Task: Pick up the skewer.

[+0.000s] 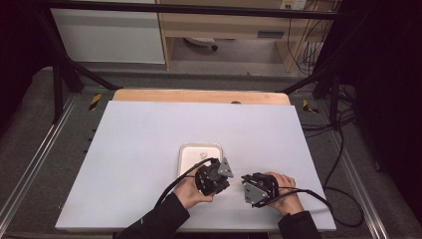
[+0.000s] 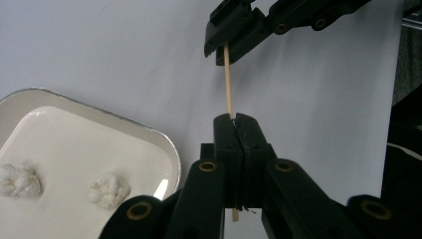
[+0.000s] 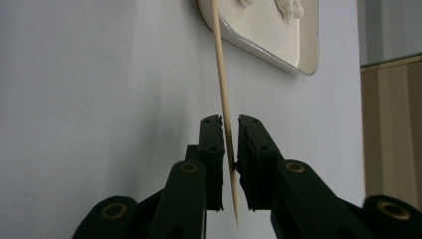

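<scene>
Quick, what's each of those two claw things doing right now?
Left gripper: closed on the skewer.
Right gripper: closed on the same skewer, nearer its pointed end.

This looks like a lab or test room set up for recording. A plain white surface (image 1: 149, 149) lies on a wooden tabletop (image 1: 199, 96) inside a black metal frame (image 1: 64, 69), with loose cables (image 1: 343, 164) trailing over grey floor on the right. Far behind stand a light wooden cabinet (image 1: 224, 25) and a white panel (image 1: 107, 35).
</scene>
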The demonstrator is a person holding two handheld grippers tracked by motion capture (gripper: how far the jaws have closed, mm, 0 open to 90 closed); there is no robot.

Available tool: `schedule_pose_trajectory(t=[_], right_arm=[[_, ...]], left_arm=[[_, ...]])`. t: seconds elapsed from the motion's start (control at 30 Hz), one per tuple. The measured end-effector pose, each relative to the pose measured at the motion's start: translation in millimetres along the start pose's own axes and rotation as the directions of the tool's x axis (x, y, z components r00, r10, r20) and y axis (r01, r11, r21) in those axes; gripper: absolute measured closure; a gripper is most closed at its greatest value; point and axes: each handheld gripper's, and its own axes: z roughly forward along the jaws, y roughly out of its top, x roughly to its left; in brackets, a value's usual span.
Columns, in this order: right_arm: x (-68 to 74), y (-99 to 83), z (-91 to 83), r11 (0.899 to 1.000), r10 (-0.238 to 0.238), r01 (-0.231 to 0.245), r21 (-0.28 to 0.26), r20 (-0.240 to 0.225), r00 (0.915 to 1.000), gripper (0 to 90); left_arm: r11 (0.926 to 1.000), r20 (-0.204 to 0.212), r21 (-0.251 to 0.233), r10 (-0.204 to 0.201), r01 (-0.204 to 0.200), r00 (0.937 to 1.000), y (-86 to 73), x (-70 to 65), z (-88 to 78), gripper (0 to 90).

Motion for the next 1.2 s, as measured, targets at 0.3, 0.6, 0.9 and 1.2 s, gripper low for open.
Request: schedule_pose_trajectory(t=[0.3,0.6,0.9,1.2], right_arm=[[1.5,0.4,-0.7,1.000,-0.017,0.017,0.006,-0.008,0.9998,87.5],[1.6,4.5,-2.0,0.999,-0.048,0.048,0.008,-0.008,0.9988,89.0],[-1.3,7.2,-3.0,0.996,-0.086,0.086,0.040,0.008,0.9962,89.0],[-2.0,8.7,-2.7,0.990,-0.117,0.116,0.083,0.001,0.9932,89.0]], left_arm=[[1.0000,0.003,0.000,-0.006,0.006,1.0000,-0.2,1.3,0.2,88.6],[0.9996,0.014,-0.003,-0.029,0.029,0.9995,-1.9,6.7,-3.2,87.5],[0.9972,-0.052,0.074,-0.004,0.008,0.9986,2.3,7.6,-0.6,58.0],[0.9874,-0.075,0.148,0.069,-0.057,0.9948,7.8,2.2,16.6,62.4]])
